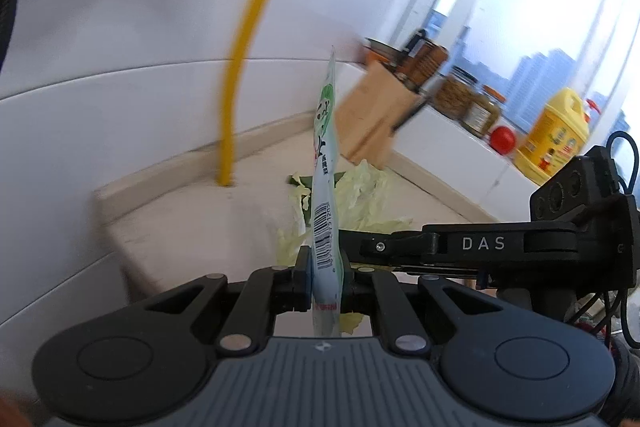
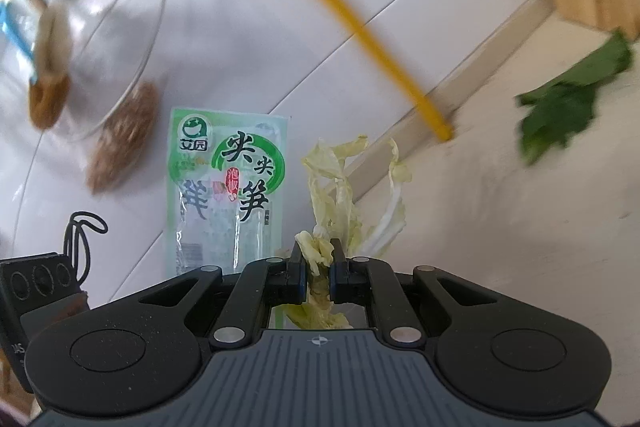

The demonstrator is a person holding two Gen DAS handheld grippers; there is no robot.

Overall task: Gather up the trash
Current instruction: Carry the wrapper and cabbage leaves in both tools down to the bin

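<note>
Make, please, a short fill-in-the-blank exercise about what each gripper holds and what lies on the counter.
1. The left gripper is shut on a green and white snack ____.
2. The right gripper is shut on pale ____ leaves.
3. On the counter lies a dark ____ leaf.
4. The pipe on the wall is ____.

Missing words: packet; cabbage; green; yellow

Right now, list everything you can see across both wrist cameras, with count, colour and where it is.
snack packet: one, green and white, clamped in left gripper
cabbage leaves: pale yellow-green bunch, pinched in right gripper
dark green leaf: one, on the counter by the knife block
knife block: one, wooden, counter corner
yellow pipe: one, up the tiled wall
jars: several, brownish, windowsill
red round thing: one, windowsill
yellow jug: one, windowsill
left gripper: black
right gripper: black
</note>
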